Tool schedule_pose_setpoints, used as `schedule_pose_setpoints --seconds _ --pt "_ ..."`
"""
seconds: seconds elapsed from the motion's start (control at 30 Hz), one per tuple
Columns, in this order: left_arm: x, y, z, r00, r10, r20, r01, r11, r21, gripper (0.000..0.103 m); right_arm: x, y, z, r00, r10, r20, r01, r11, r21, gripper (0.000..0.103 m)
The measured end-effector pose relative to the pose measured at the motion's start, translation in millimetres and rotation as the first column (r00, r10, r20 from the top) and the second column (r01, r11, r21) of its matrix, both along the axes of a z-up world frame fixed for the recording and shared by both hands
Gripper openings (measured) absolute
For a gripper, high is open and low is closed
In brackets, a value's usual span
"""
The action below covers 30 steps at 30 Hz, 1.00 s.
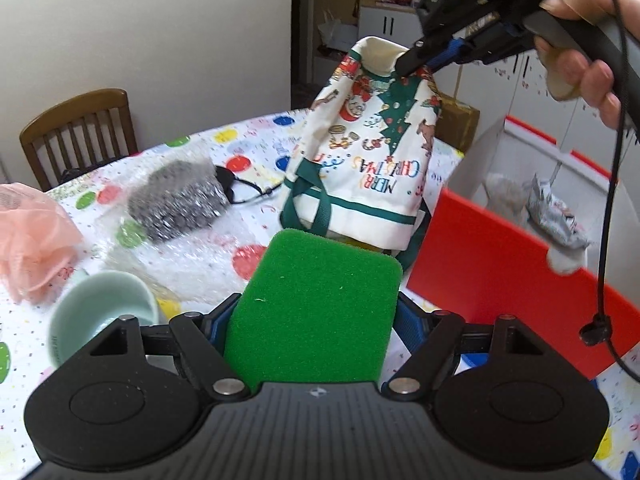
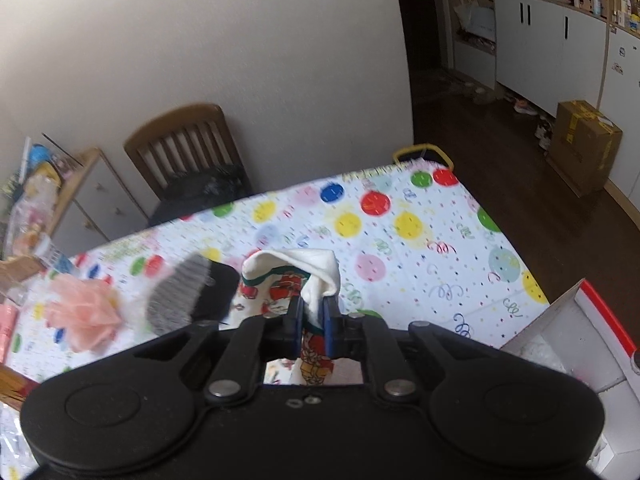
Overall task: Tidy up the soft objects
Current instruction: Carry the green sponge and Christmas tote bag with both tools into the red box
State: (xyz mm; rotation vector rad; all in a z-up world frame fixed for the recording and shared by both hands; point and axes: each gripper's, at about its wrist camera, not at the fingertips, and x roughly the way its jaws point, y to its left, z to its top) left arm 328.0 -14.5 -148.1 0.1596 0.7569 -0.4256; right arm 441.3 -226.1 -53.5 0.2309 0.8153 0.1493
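A green sponge point(image 1: 316, 304) sits closest to me in the left wrist view, filling the lower middle of the frame, clamped between the fingers of my left gripper point(image 1: 314, 320), whose jaws stand wide around its width. Beyond it, in the centre of that frame, hangs a cloth Christmas bag point(image 1: 360, 160) (its "Merry Christmas" lettering reads upside down), its lower end touching the spotted tablecloth point(image 1: 256, 148). My right gripper point(image 1: 412, 62) comes in from the upper right and pinches the bag's top edge; the hand point(image 1: 584, 64) that carries it shows at the right edge.

In the right wrist view, the same bag point(image 2: 312, 280) is squeezed between my nearly closed right gripper point(image 2: 312, 314) at the frame's middle, white lining bunched above the blue pads.

A red and white box point(image 1: 500, 256) stands at the right of the left wrist view, just beside the bag, with crumpled items inside. To the left lie a grey scouring pad point(image 1: 180, 204) on bubble wrap point(image 1: 192, 264), a pink mesh puff point(image 1: 32, 240) at the far left edge, and a pale green cup point(image 1: 96, 312) at lower left. A wooden chair point(image 1: 80, 132) stands behind the table.
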Motion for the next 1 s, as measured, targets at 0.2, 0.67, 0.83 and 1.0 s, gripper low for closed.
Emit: schedule_pose_setpoints --seconds 0.2,0.67,0.83,1.0 --pt "-7.3 7.9 26.2 0.999 0.032 0.023 -0.032 0.999 -0.019 0.078 -22.3 -8.1 33.5 0.997 0.007 0.074 -0.011 0.999 0.043 0.009" --pt "-19.4 -1.2 91.4 0.991 0.048 0.123 -0.046 0.999 -0.023 0.078 -82.0 -73.5 118.4 0.972 -0.025 0.234 0.000 0.994 0.107 0.009" --pt "-23.8 -15.3 104.7 0.991 0.035 0.129 -0.031 0.999 -0.031 0.078 -104.0 -108.9 131.3 0.965 -0.065 0.256 0.034 0.992 0.123 0.009" --pt "-31.0 -37.9 114.5 0.989 0.002 0.150 0.001 1.000 -0.018 0.078 -129.1 -140.4 135.3 0.957 -0.099 0.271 0.067 0.990 0.122 0.009"
